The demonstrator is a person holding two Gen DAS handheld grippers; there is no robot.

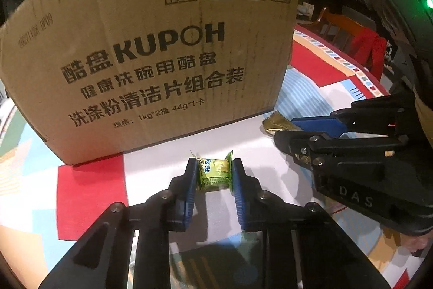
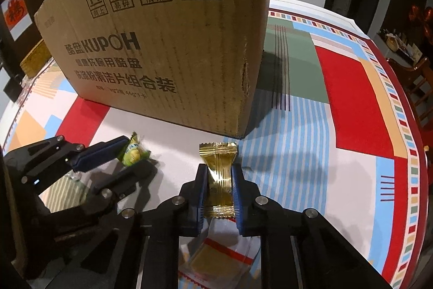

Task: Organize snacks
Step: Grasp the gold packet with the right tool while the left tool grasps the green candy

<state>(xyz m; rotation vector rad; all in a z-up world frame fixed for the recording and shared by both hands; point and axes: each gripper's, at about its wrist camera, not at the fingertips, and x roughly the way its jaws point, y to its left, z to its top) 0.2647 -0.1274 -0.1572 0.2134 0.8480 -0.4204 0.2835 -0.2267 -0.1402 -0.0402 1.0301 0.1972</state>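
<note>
Gripping one wrapped snack each: the left gripper (image 1: 215, 175) has its blue pads pressed on both sides of the green candy (image 1: 215, 172), and the right gripper (image 2: 219, 186) is clamped on the waist of the gold candy (image 2: 218, 175).

Both pieces sit low over the patterned tablecloth (image 2: 351, 99), just ahead of the fingers, with the cardboard box (image 1: 151, 50) standing directly beyond them. Whether either wrapper is clear of the cloth cannot be told.

Risks, as judged:
- The box wall is tall and close. A lift that is too shallow would knock a candy against the near face.
- The gold wrapper is glossy and pinched only at its narrow middle, so it could slip or swivel.
- The two grippers are side by side and could clash if both swing to the box together.

Orientation: the gold candy's long axis runs along the fingers, its serrated end pointing toward the box. The green candy looks squat, its crimped ends against the pads, so its axis lies across the jaws.
</note>
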